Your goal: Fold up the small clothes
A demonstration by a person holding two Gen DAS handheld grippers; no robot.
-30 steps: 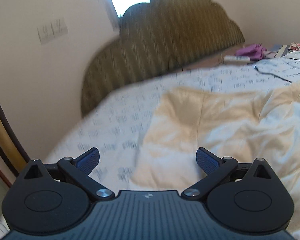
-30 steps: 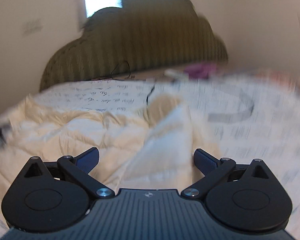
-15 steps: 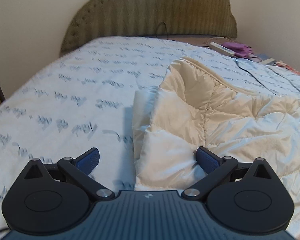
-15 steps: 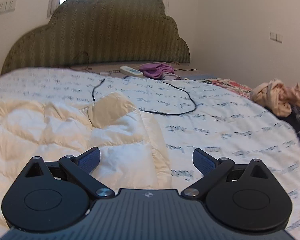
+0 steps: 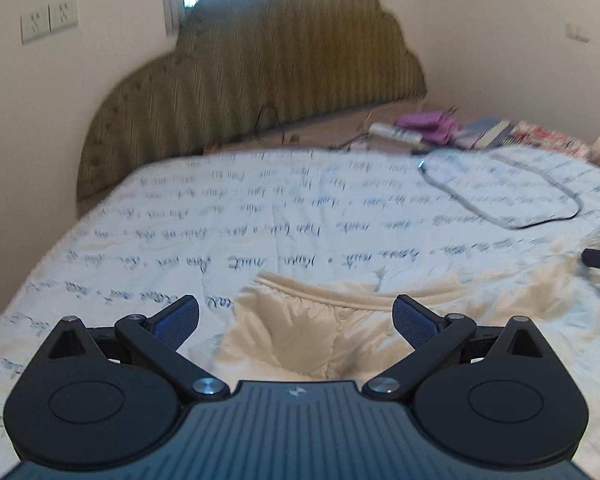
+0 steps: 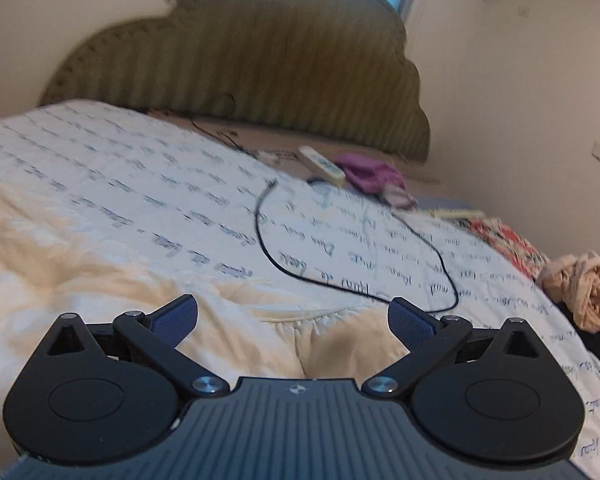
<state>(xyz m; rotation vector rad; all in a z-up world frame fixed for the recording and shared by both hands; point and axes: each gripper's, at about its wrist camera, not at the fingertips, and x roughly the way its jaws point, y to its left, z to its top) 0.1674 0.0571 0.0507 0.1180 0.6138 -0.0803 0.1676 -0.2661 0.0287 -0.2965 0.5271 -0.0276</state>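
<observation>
Both tools released | left tool [image 5: 296,316], right tool [image 6: 292,316] over cream garment [image 5: 300,344] | bedsheet [image 5: 260,216] script unreadable

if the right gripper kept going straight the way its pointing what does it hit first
Most likely the cream padded garment lying right between its open fingers. Past that comes the printed bedspread and the black cable, though depth is hard to judge here.

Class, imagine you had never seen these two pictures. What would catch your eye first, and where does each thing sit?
First, the cream padded garment lying on the script-printed bedspread, right in front of the open left gripper and the open right gripper. Behind rises the scalloped olive headboard, and a black cable loops across the bedspread beyond the right gripper, with a purple cloth near the headboard.
</observation>
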